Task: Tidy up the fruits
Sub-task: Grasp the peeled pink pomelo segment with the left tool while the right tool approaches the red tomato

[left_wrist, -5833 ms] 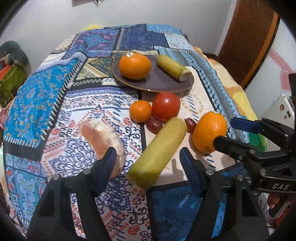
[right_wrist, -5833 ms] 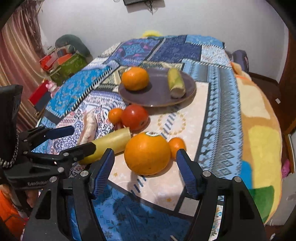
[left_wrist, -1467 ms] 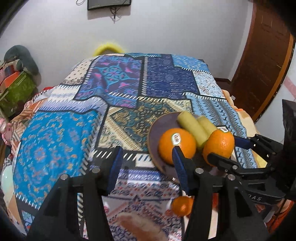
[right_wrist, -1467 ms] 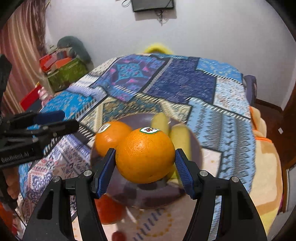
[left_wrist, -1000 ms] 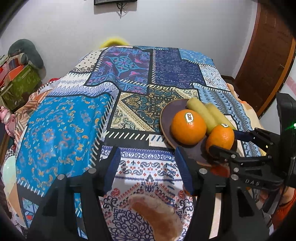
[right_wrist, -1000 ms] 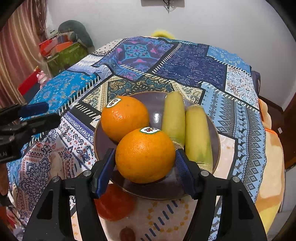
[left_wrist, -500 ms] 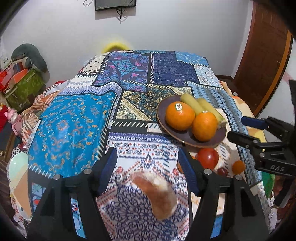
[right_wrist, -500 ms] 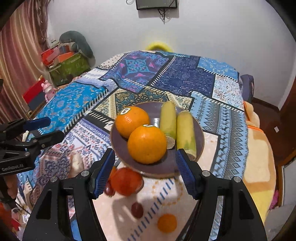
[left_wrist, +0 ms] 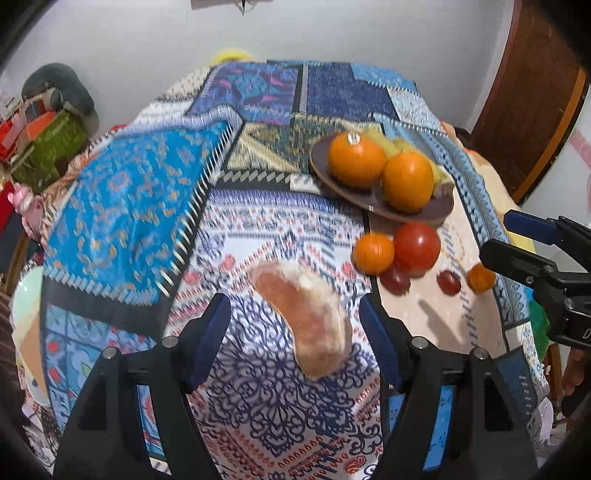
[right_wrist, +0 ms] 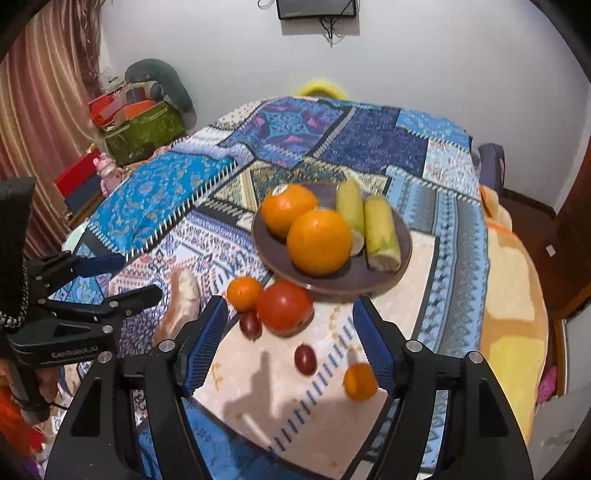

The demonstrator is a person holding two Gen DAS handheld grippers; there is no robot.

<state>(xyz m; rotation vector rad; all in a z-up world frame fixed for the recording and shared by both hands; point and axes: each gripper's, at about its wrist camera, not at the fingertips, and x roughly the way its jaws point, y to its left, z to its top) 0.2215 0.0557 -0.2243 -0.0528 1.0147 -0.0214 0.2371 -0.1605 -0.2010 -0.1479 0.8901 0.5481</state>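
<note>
Both grippers hover low over the near edge of the patterned bedspread point(right_wrist: 155, 199), fingers pointing forward along the bed. The left gripper point(left_wrist: 295, 339) stands spread wide with nothing between its jaws; the pale pink peeled citrus piece point(left_wrist: 303, 314) lies on the cloth under the gap, touching neither blue pad. The right gripper point(right_wrist: 286, 343) is likewise spread and empty — its jaws frame the loose fruit on the cream patch without contact. From the right wrist view the left gripper sits at the left, slightly lower, tilted toward the citrus piece.

Near zone, loose on the cloth: a small tangerine point(right_wrist: 360, 382) by the right gripper's right pad, a dark red grape point(right_wrist: 305, 359) near it, and a second grape point(right_wrist: 250, 325) tucked against the red tomato point(right_wrist: 284, 308). Another small tangerine point(right_wrist: 244, 293) touches the tomato's left side.

Middle zone: the dark round plate point(right_wrist: 369, 280) just behind the tomato. On it — two large oranges point(right_wrist: 319, 242), one in front and one behind point(right_wrist: 289, 208), touching; to their right two yellow-green cut fruit pieces point(right_wrist: 382, 232) lying side by side lengthwise.

Far zone: the bare bedspread, then a white wall with a mounted screen point(right_wrist: 317, 8). Green and red boxes point(right_wrist: 144, 129) are stacked at the left beside a curtain point(right_wrist: 44, 96).
</note>
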